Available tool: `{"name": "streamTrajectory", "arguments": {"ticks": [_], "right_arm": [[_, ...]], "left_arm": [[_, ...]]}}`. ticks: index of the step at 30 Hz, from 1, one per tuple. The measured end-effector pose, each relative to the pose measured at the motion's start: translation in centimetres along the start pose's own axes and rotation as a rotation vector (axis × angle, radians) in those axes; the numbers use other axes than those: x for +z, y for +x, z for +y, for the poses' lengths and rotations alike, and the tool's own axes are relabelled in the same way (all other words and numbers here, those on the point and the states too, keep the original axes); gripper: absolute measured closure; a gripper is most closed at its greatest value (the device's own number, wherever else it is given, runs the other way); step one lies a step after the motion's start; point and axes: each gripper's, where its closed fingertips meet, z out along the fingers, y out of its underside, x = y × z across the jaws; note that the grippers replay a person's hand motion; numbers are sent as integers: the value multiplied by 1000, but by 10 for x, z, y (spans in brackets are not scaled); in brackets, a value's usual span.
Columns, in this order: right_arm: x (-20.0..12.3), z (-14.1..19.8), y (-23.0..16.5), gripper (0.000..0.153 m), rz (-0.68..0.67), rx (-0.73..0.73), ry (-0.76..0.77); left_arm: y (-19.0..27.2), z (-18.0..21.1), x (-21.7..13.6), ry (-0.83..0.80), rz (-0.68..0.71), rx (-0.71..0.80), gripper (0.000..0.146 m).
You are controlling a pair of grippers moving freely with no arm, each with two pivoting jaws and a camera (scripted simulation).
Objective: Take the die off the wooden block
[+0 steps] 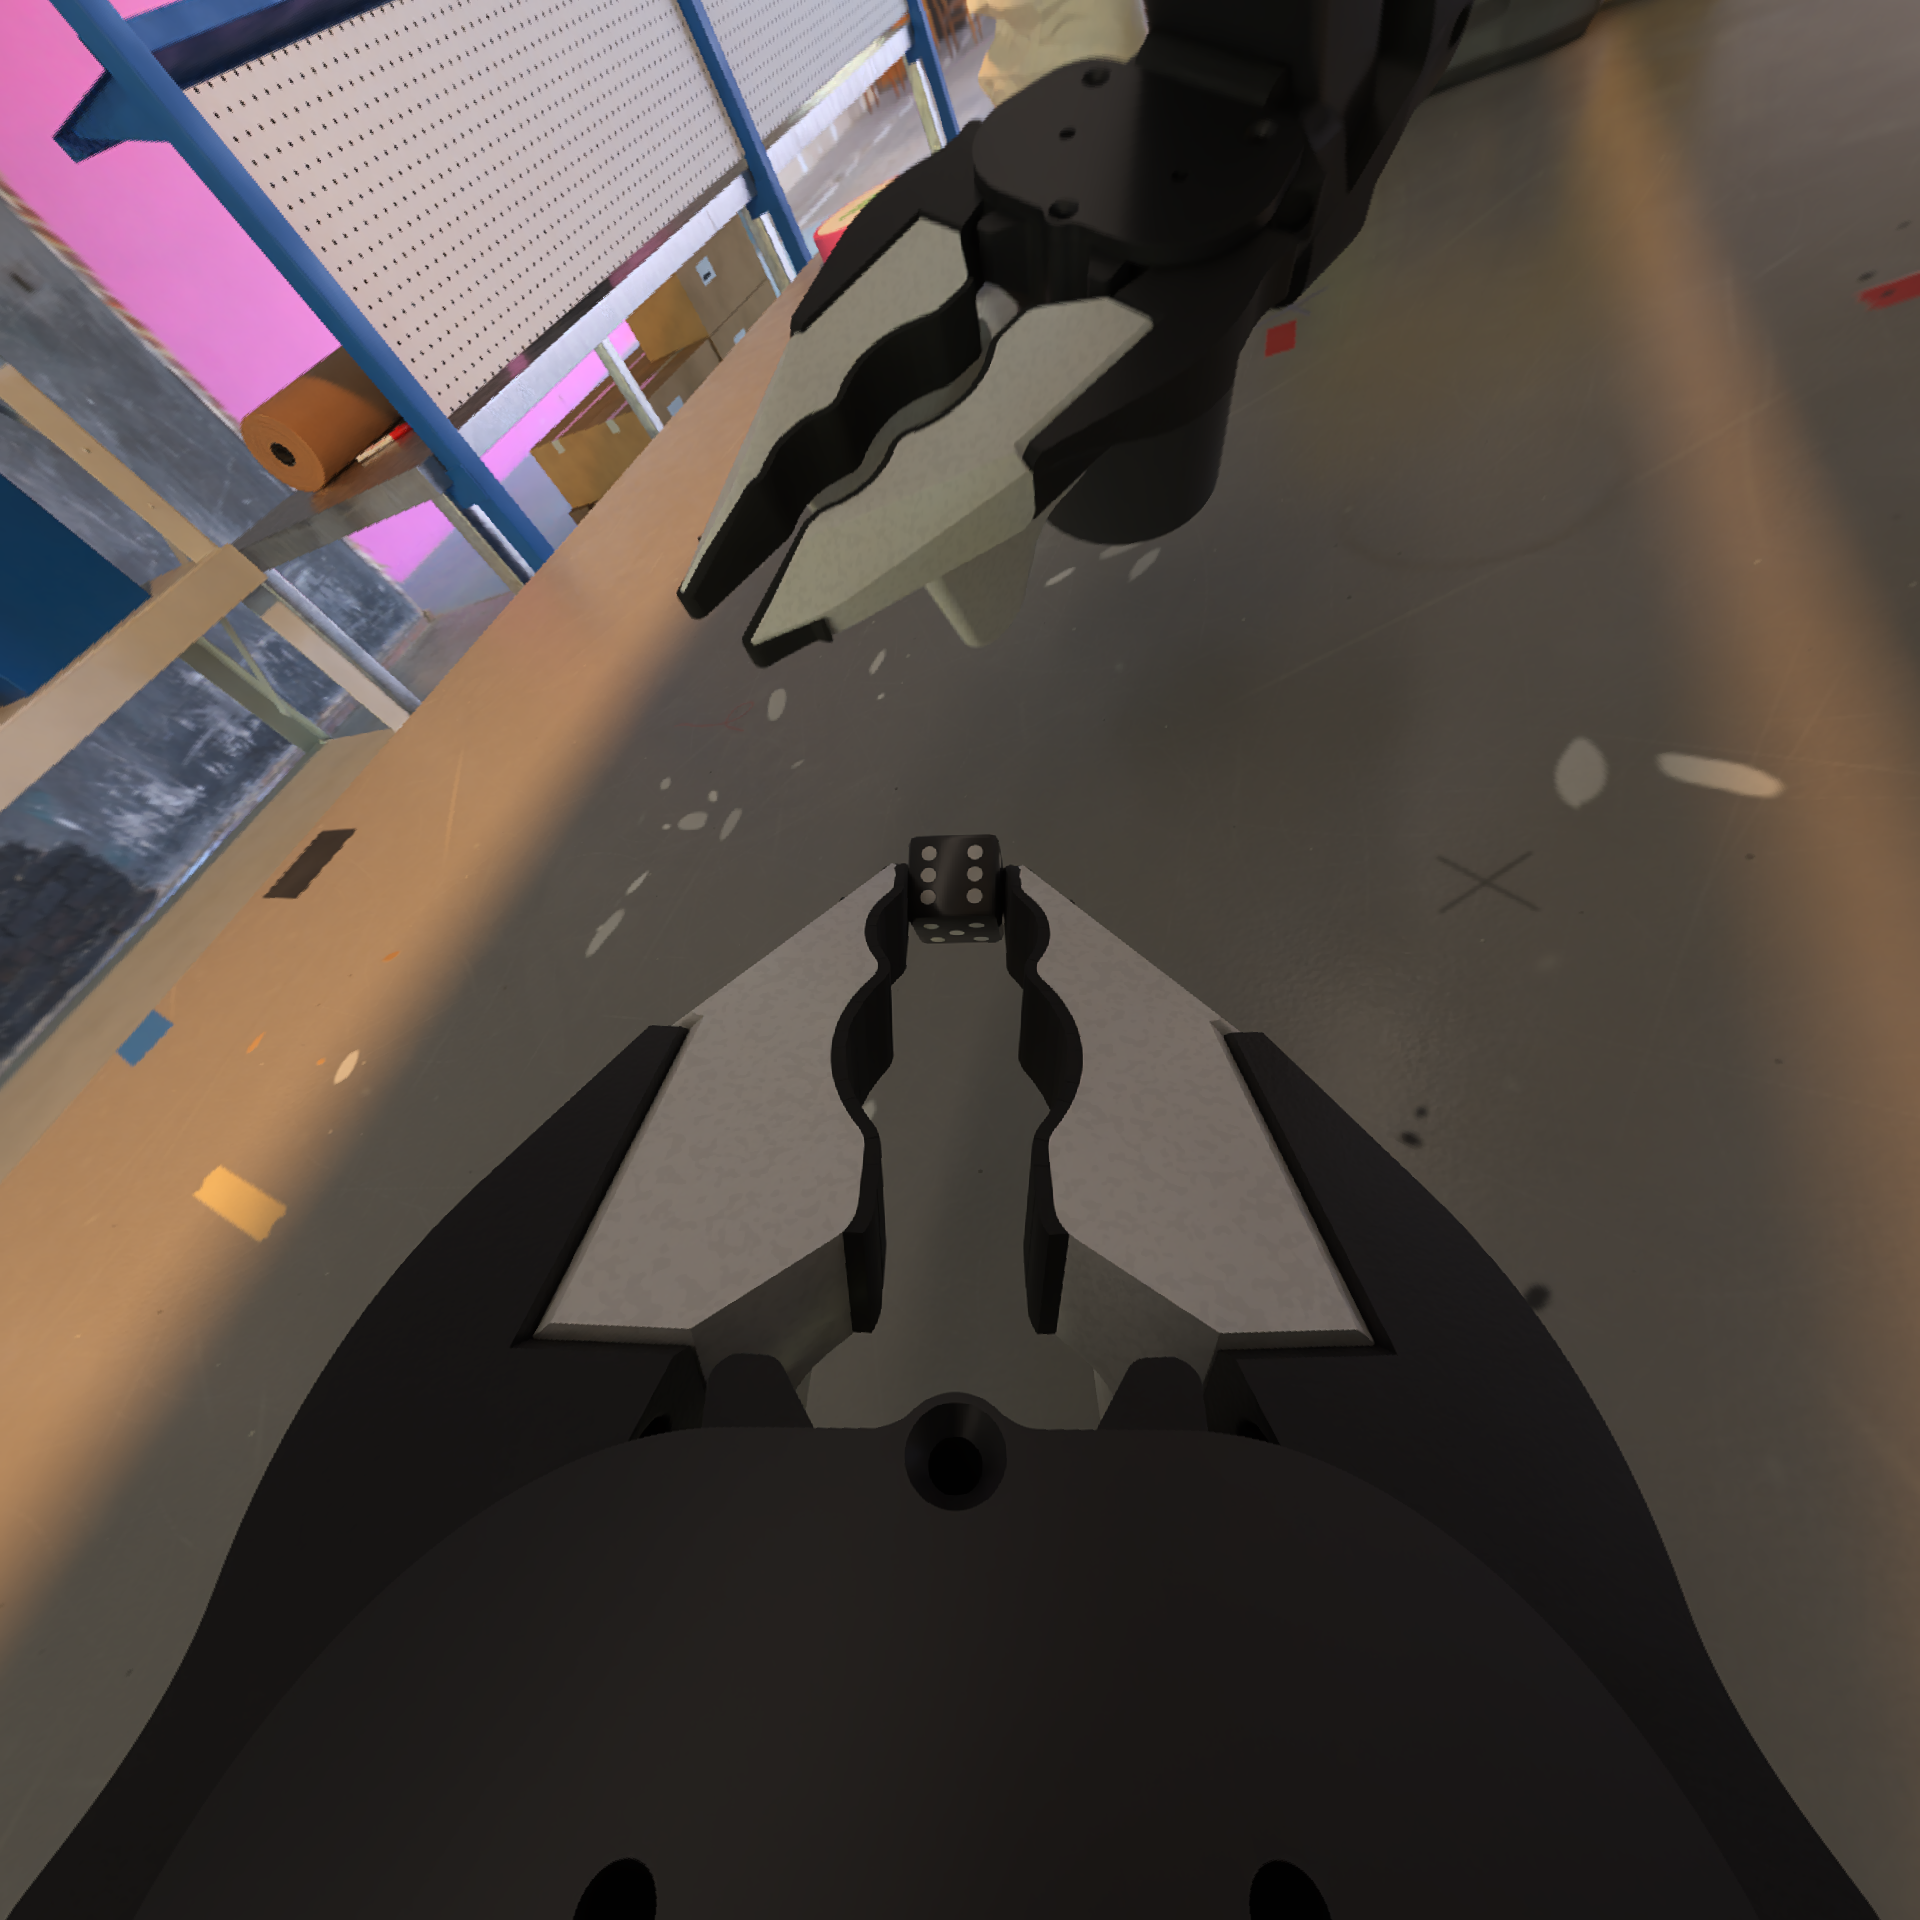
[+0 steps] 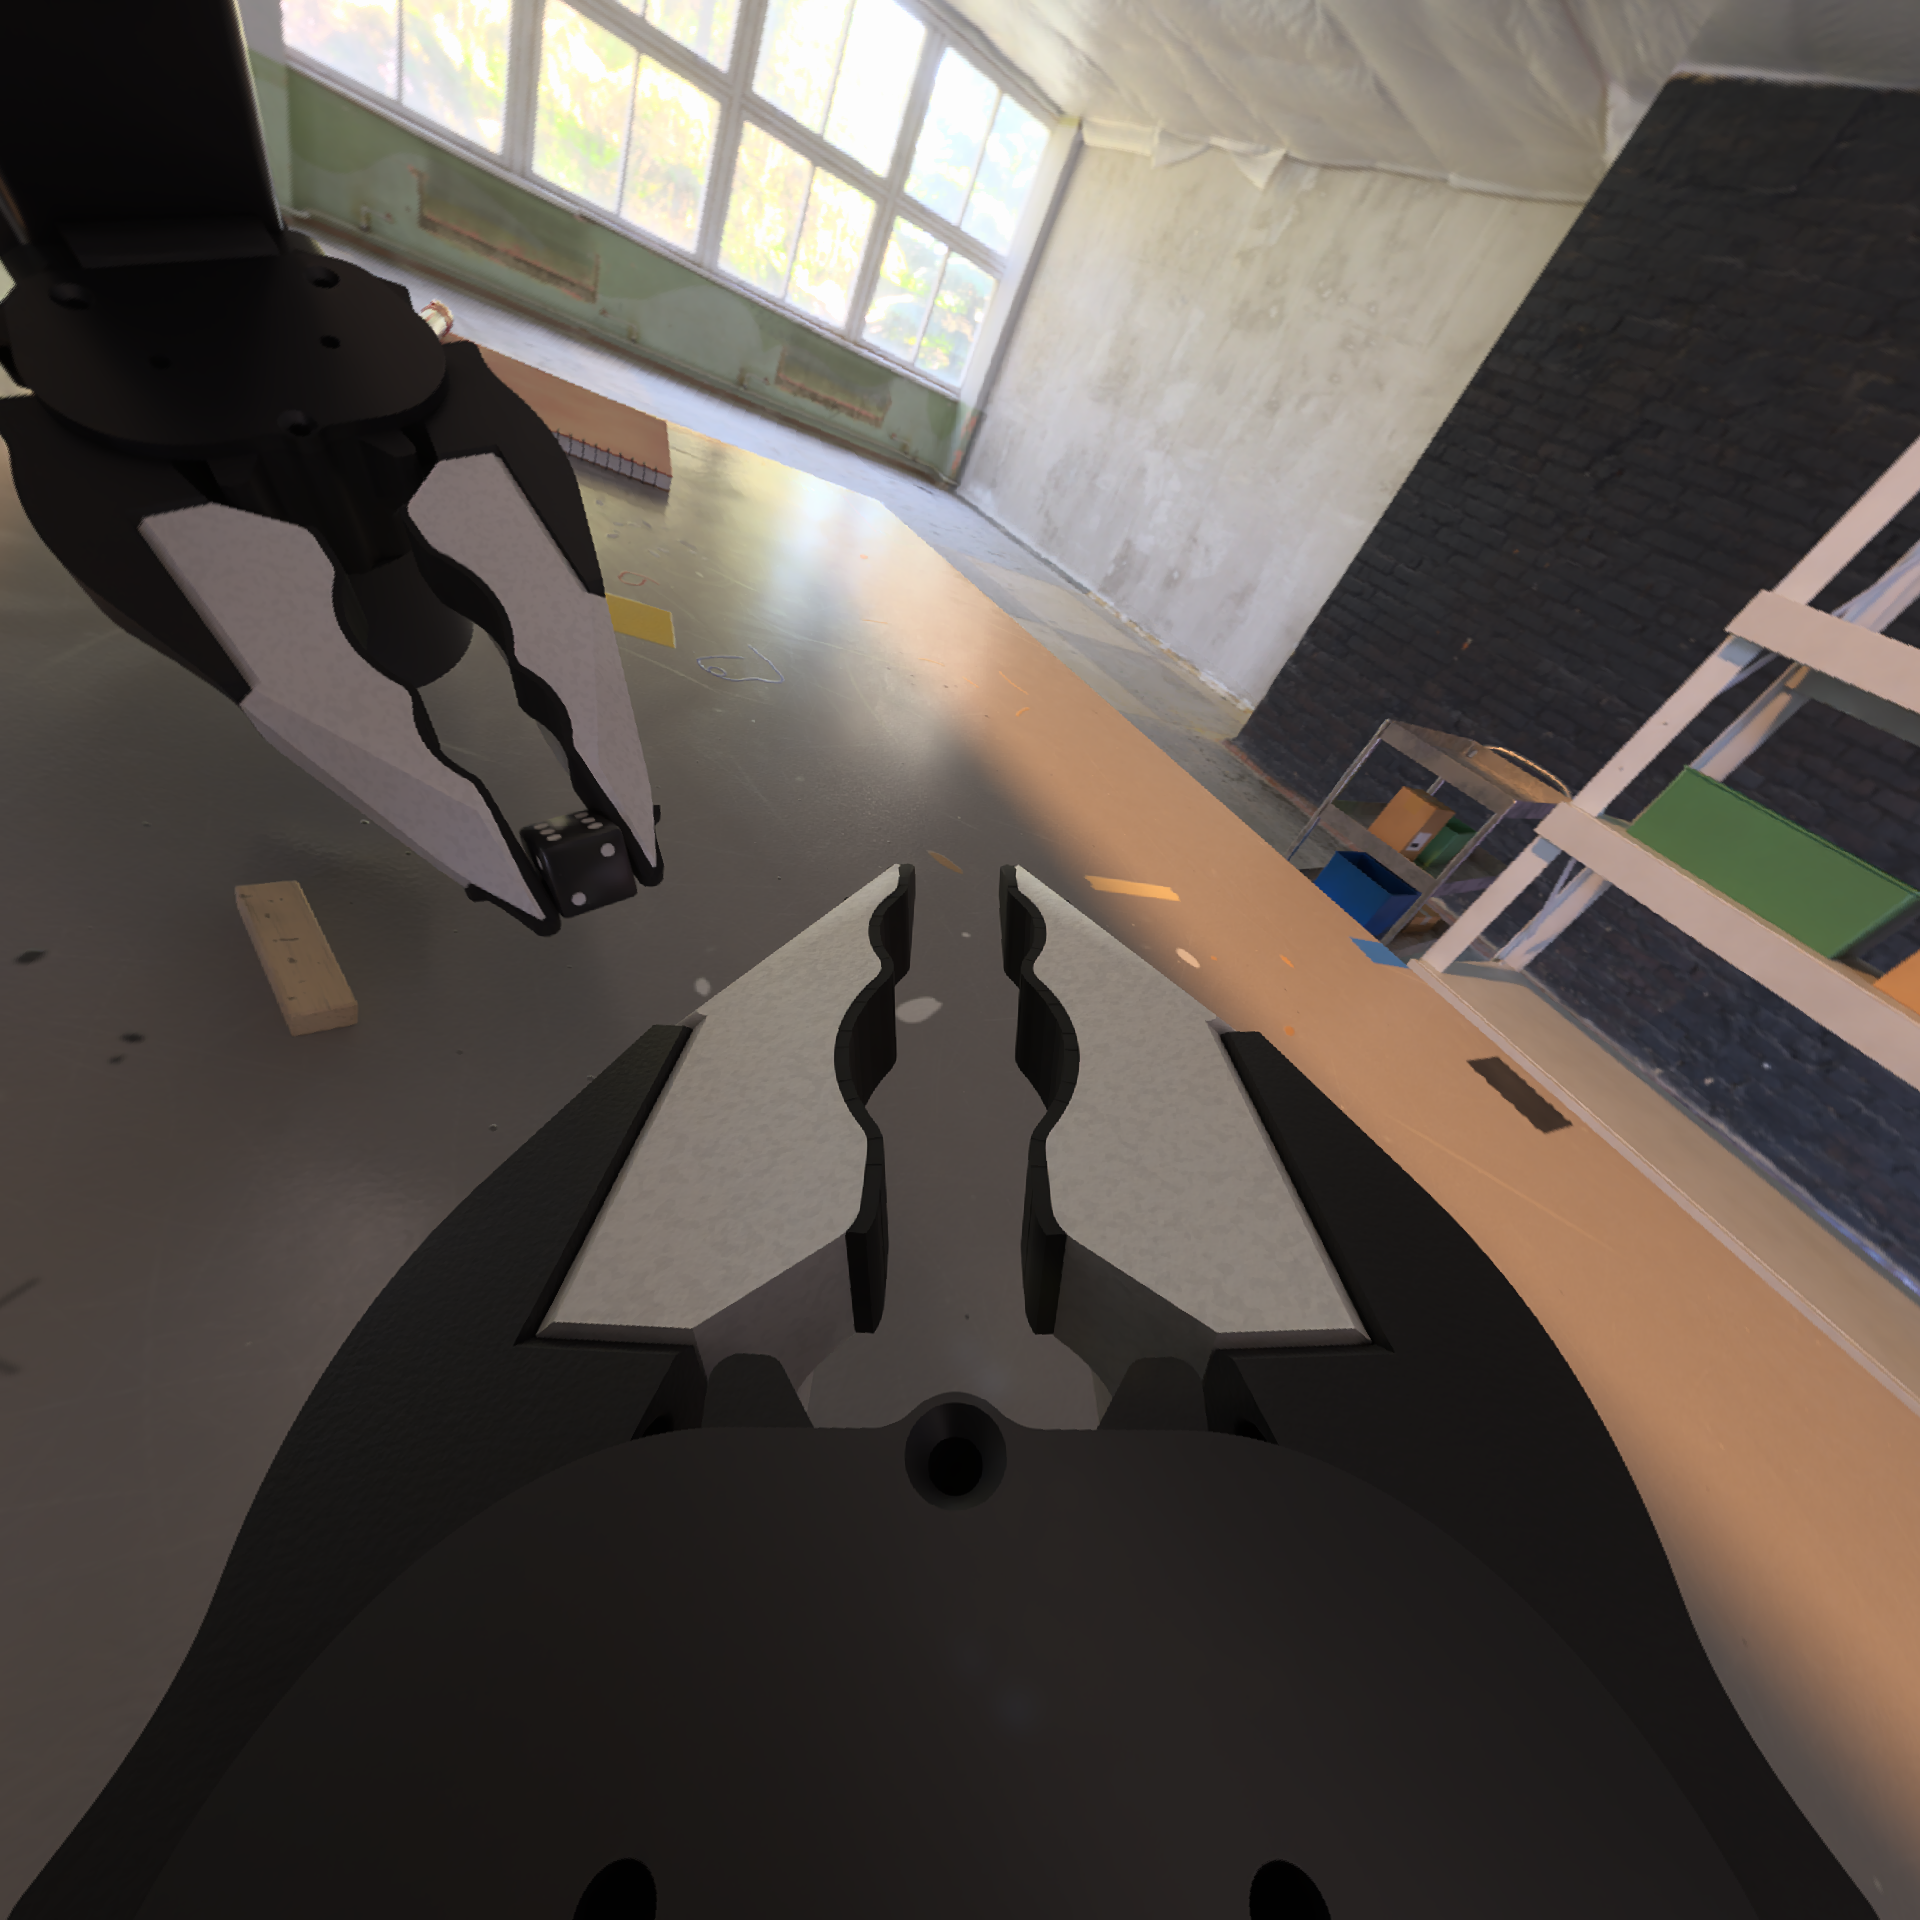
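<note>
My left gripper is shut on a black die with white pips, gripped between the fingertips. The right wrist view shows the left gripper holding the die in the air above the grey surface. The wooden block, a pale flat slab, lies on the surface to the left of the die, with nothing on it. My right gripper is a little open and empty, close to the right of the die. It also shows in the left wrist view, ahead of the left gripper.
White shelving with a green box stands at the right. A brown board lies farther back. A pegboard on a blue frame and a cardboard roll are beyond the surface's edge.
</note>
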Motion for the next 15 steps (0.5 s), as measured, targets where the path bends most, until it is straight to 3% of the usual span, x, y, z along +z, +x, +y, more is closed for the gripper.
{"name": "streamTrajectory", "arguments": {"ticks": [15], "right_arm": [[7, 3, 1, 137, -83, 58, 22]], "left_arm": [[-3, -5, -9, 80, 32, -61, 128]]}}
